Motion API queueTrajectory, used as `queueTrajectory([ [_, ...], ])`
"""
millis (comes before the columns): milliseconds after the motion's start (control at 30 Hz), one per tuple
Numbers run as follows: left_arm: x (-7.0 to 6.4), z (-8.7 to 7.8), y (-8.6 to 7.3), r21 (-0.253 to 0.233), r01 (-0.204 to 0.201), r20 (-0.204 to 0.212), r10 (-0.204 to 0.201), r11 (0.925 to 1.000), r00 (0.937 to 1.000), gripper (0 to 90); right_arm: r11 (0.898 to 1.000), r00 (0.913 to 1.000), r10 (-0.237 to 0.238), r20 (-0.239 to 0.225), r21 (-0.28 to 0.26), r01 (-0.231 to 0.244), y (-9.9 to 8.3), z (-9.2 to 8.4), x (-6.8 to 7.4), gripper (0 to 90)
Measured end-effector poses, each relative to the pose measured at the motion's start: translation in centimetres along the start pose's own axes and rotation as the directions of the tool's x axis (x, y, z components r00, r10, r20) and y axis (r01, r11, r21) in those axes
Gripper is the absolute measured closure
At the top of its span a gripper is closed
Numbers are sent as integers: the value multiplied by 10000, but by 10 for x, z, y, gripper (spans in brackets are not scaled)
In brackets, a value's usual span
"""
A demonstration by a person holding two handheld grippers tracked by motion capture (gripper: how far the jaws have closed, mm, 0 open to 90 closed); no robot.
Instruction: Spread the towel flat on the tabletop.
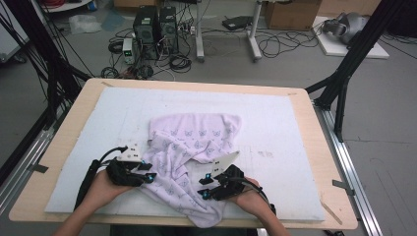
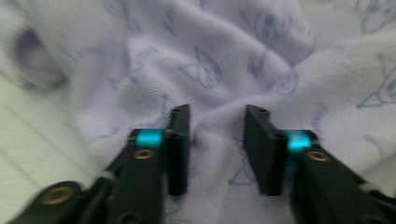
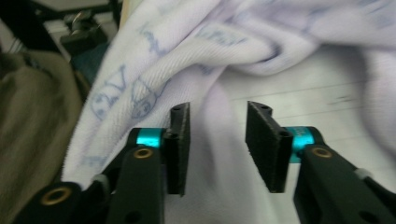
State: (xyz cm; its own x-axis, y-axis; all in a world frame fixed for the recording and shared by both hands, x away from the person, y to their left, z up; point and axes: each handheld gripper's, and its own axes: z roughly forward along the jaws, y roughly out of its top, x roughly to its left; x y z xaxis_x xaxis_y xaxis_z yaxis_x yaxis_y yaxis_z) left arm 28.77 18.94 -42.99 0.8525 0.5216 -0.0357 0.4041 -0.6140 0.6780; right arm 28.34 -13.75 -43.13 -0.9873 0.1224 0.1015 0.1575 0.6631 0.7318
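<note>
A pale lilac knit garment [image 1: 192, 152] printed with small blue butterfly motifs lies crumpled on the white mat [image 1: 290, 128] that covers the worktop [image 1: 64, 142]. It sits a little toward the near edge, about midway between the left and right edges, and one fold hangs over the near edge of the mat.

The left claw [image 1: 148, 172] sits at the garment's left side and the right claw [image 1: 206, 187] at its near right side, each with cloth just ahead of it. In the left gripper view the left claw [image 2: 217, 140] stands with its jaws apart, a raised ridge of fabric between them but not pinched. In the right gripper view the right claw [image 3: 217, 140] is likewise apart, with a flat layer of cloth lying under the gap and the pads pressing on nothing.

The fabric looks like a light, soft, waffle-textured knit. It should drape and fold with no stiffness, so lifting it at one point would likely leave the rest sagging and dragging. It seems not fragile and not slippery; the textured weave should give the pads good purchase. The sensible places to grip are a hem or a corner, or a raised ridge like the one between the left jaws. Taking a single layer rather than a bunch would keep the piece from coming up as a tangled lump.
</note>
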Motion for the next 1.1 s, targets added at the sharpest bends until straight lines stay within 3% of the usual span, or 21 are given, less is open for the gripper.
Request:
queueTrajectory([
  [67,-3,4,-3,-224,-85,-24,84,9997,10000,735,9992,9998,-202,-24,337,203,-2,5,2,756],
  [133,-4,4,-2,-139,-120,-33,120,9998,9999,828,9982,9995,-219,-220,550,231,-6,7,5,863],
  [333,-6,-14,2,-524,-240,-199,230,9983,9995,859,9992,9990,-240,-366,300,251,-14,-6,16,880],
  [467,-6,-34,1,-948,-105,-304,76,9954,9995,860,10000,9990,-14,-453,67,17,-25,-26,28,882],
  [567,-7,-47,0,-1123,-171,-361,132,9935,9993,859,9999,9984,-97,-564,-131,90,-31,-42,41,881],
  [633,-6,-51,-2,-1205,-116,-315,78,9926,9995,828,9996,9990,-97,-439,-281,84,-30,-51,46,873],
  [667,-6,-52,-2,-1196,-53,-365,10,9928,9993,769,9994,9995,-88,-311,-352,77,-28,-54,46,855],
  [733,-2,-51,-3,-1151,4,-421,-53,9934,9991,658,9987,9999,-136,104,-489,141,-21,-57,40,810],
  [800,1,-48,-6,-1164,104,-503,-164,9931,9986,599,9976,9985,-96,546,-677,133,-12,-53,31,742],
  [833,3,-46,-7,-1117,162,-502,-220,9936,9985,586,9972,9986,-14,528,-748,54,-8,-49,25,704],
  [1000,13,-23,-13,-663,275,-521,-310,9974,9982,585,9979,9983,-162,567,-620,197,11,-13,-1,660],
  [1100,12,-7,-14,-278,76,-525,-90,9996,9986,671,9975,9994,-170,301,-679,190,17,7,-8,637],
])
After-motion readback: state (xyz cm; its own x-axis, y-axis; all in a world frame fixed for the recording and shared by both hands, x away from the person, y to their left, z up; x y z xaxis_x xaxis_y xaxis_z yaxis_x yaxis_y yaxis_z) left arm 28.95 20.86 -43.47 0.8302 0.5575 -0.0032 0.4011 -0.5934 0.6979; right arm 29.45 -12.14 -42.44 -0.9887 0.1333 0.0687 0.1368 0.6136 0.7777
